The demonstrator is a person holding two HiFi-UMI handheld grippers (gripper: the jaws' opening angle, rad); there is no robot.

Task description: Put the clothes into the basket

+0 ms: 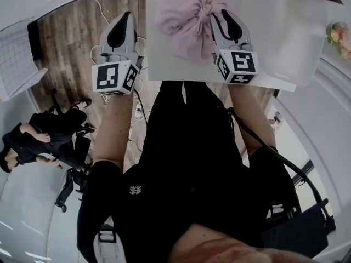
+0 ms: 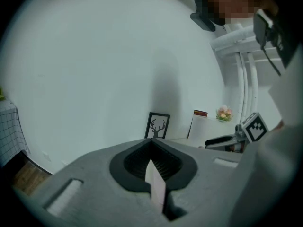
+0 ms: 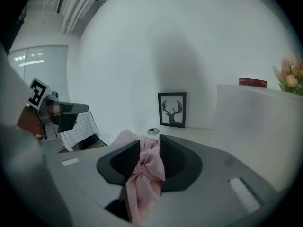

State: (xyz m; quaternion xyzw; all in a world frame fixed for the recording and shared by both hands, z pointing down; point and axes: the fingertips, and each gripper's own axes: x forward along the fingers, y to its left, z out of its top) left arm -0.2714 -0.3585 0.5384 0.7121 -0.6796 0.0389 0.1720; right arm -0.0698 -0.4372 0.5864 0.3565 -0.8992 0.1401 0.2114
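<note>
A pink cloth [image 1: 184,15] lies bunched on the white table [image 1: 285,48]. My right gripper [image 1: 219,16] sits at the cloth's right side. In the right gripper view a twisted fold of that cloth [image 3: 144,174] fills the gap of the right gripper [image 3: 150,157] and touches both dark pads. My left gripper [image 1: 123,23] hangs over the wooden floor, left of the table and apart from the cloth. In its own view the left gripper [image 2: 154,167] has its jaws drawn together, with only a thin pale sliver showing between the pads. No basket is in view.
A framed deer picture [image 3: 173,109] leans on the wall behind the table, beside a white box with a red thing [image 3: 253,82] and flowers [image 1: 340,37]. A small round object [image 3: 152,131] lies on the table. A person [image 1: 44,138] sits on the floor at left, near cables.
</note>
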